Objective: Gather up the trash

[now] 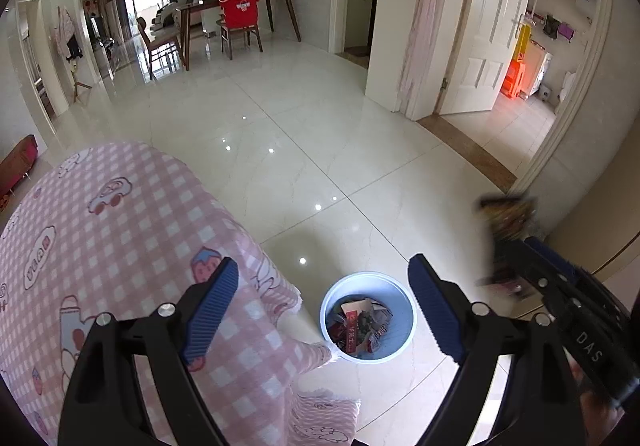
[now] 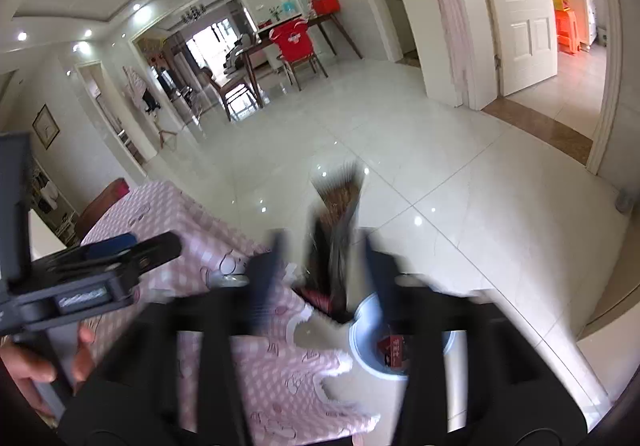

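Trash point(image 1: 362, 326) lies inside the pale blue bin point(image 1: 332, 298), which stands on the white tiled floor point(image 1: 320, 149) just beside the table's pink checked cloth point(image 1: 120, 230). My left tool point(image 1: 324, 310) is above the bin with its jaws spread wide and nothing between them. My right tool point(image 2: 320, 266) is blurred; its jaws stand apart, and a dark snack wrapper point(image 2: 338, 213) sits upright between them, above the bin. I cannot tell whether the pads touch the wrapper. In the left wrist view, the right tool and the wrapper appear at the right edge.
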`<state>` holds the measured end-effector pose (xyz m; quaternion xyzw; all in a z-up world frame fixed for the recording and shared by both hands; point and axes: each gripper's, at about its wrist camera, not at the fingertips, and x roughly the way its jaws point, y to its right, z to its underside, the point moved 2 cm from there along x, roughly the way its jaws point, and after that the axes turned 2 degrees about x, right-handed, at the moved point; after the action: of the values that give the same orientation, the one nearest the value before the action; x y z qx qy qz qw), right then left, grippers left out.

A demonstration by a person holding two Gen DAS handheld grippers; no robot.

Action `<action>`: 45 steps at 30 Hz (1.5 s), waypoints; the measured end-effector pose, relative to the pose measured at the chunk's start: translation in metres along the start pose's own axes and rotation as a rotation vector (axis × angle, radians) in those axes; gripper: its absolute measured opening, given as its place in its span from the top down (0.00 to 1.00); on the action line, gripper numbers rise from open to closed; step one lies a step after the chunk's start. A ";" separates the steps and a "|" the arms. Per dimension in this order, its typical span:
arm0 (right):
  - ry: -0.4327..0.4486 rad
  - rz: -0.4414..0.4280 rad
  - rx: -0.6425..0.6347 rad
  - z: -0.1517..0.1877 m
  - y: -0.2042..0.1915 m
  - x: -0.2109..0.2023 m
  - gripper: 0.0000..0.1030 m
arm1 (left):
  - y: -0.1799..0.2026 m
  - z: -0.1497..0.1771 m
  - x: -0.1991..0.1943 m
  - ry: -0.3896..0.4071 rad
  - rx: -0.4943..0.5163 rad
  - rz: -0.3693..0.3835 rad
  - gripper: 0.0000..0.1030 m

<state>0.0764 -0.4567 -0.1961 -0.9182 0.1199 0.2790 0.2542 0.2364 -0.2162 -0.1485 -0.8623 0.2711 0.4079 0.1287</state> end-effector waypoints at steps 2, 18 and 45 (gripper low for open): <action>-0.011 -0.005 -0.002 -0.001 0.000 0.005 0.37 | -0.001 -0.002 -0.005 0.013 0.000 -0.017 0.17; 0.103 -0.085 -0.123 -0.005 -0.069 -0.100 0.30 | -0.018 0.011 -0.121 0.147 -0.029 -0.203 0.11; 0.364 -0.081 -0.287 0.038 -0.121 -0.277 0.12 | 0.026 0.073 -0.326 0.485 -0.036 -0.283 0.07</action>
<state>-0.1230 -0.3132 -0.0161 -0.9842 0.0859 0.1127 0.1060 0.0057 -0.0877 0.0573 -0.9662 0.1633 0.1725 0.1003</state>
